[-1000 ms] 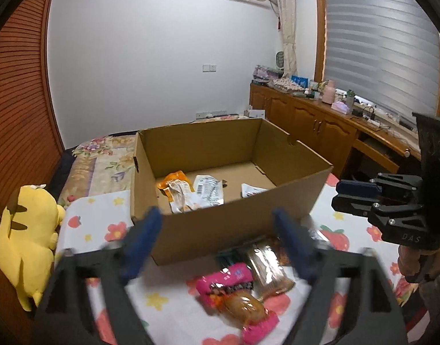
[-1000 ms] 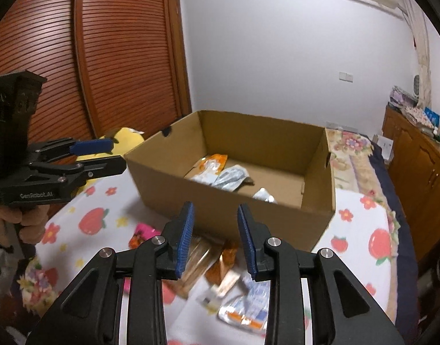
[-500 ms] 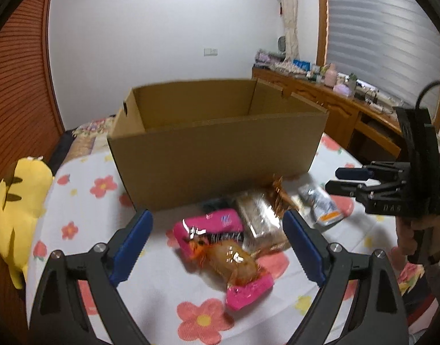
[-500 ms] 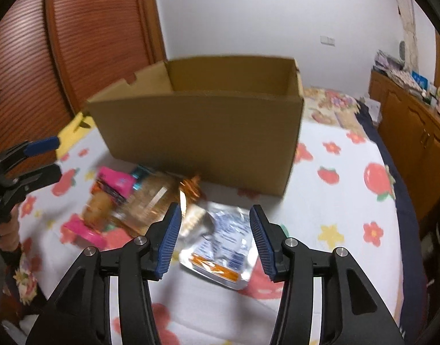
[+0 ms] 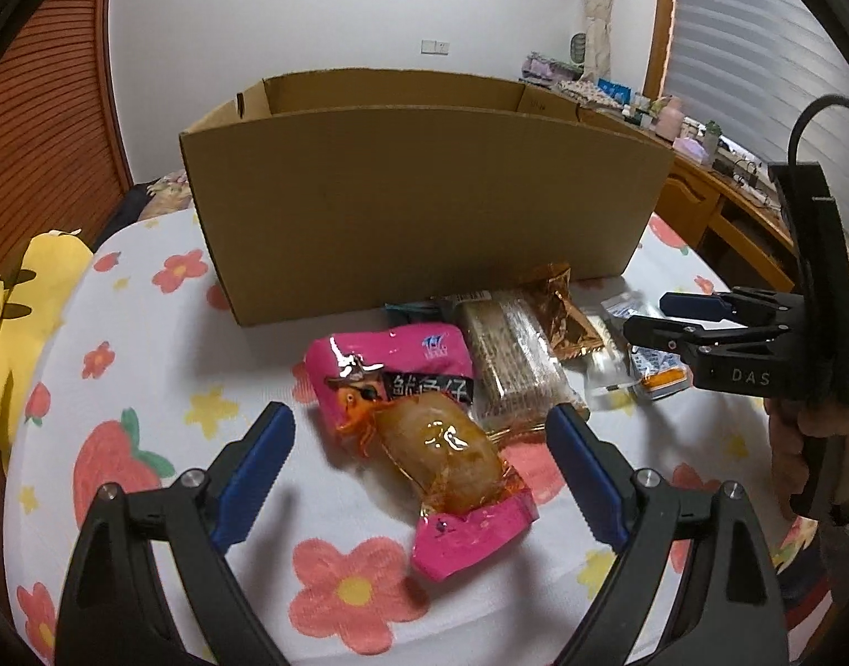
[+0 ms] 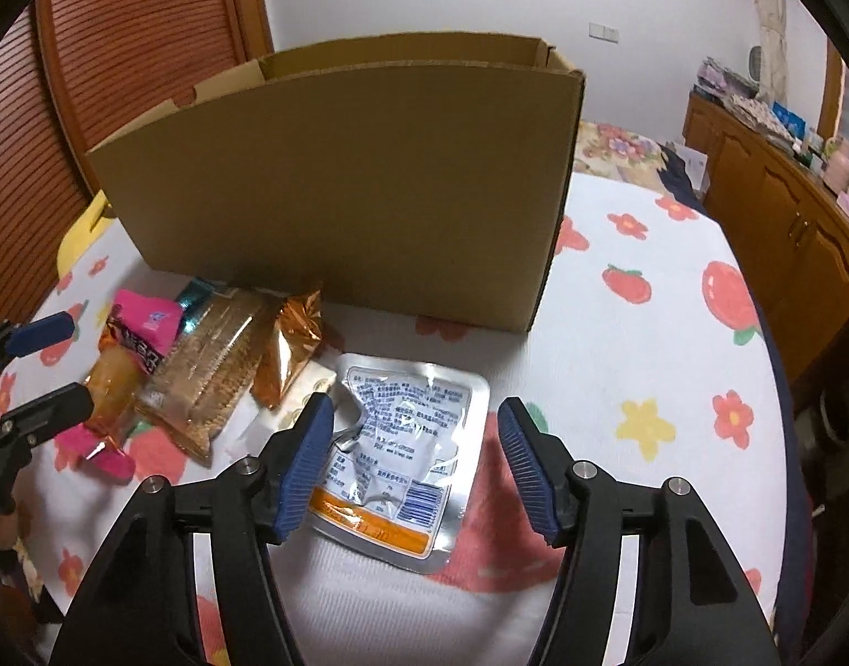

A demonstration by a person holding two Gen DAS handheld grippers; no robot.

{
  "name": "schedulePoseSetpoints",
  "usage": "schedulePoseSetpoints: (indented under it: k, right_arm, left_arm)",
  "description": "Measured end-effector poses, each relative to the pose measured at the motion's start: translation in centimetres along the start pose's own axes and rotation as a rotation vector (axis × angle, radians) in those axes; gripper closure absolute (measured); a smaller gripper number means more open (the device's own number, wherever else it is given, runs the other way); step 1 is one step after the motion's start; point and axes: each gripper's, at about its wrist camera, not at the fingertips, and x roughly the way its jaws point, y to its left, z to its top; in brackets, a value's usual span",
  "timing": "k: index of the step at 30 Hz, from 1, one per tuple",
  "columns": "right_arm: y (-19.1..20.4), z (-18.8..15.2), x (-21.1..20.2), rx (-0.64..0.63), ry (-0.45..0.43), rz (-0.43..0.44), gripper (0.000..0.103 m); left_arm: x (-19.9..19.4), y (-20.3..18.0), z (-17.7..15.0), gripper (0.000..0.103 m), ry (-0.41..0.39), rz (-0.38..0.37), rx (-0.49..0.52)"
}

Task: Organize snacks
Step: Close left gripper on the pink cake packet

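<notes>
Snacks lie in a loose cluster on the white tablecloth (image 5: 147,366) printed with flowers and strawberries, just in front of the open brown cardboard box (image 5: 424,205). Nearest the left gripper (image 5: 419,466) is a pink plastic packet with a clear window showing a glossy brown piece of food (image 5: 424,433); it sits between the gripper's blue-padded fingers (image 5: 255,466), which stand wide apart and do not touch it. Beside the pink packet, toward the right gripper, lies a clear-wrapped bar of brown biscuits (image 5: 513,361), and against that a crinkled orange foil packet (image 5: 563,305); a small teal wrapper (image 5: 410,308) peeks out next to the box wall. A flat silver foil pouch with blue print and an orange band (image 6: 397,444) lies apart from the others, at the right end of the row. The right gripper (image 6: 416,466) hangs just over this pouch with its jaws opening, the pouch showing between them, the pads clear of it. A person's hand (image 5: 813,444) holds the right gripper's handle. At the tablecloth's left edge rests a yellow plush toy (image 5: 25,311).
</notes>
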Motion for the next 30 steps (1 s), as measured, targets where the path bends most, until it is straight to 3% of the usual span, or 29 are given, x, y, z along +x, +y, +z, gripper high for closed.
schedulePoseSetpoints:
  k: [10, 16, 30]
  right_arm:
    - [0.1, -0.8, 1.0, -0.027, 0.044, -0.017, 0.036]
    - [0.7, -1.0, 1.1, -0.06, 0.035, -0.042, 0.034]
    - [0.8, -1.1, 1.3, -0.056, 0.035, -0.044, 0.03]
  left_arm:
    - [1.8, 0.8, -0.7, 0.011, 0.064, 0.025, -0.05]
    - [2.5, 1.4, -1.0, 0.01, 0.089, -0.004, -0.093]
    - [3.0, 1.2, -1.3, 0.0, 0.112, 0.042, -0.093]
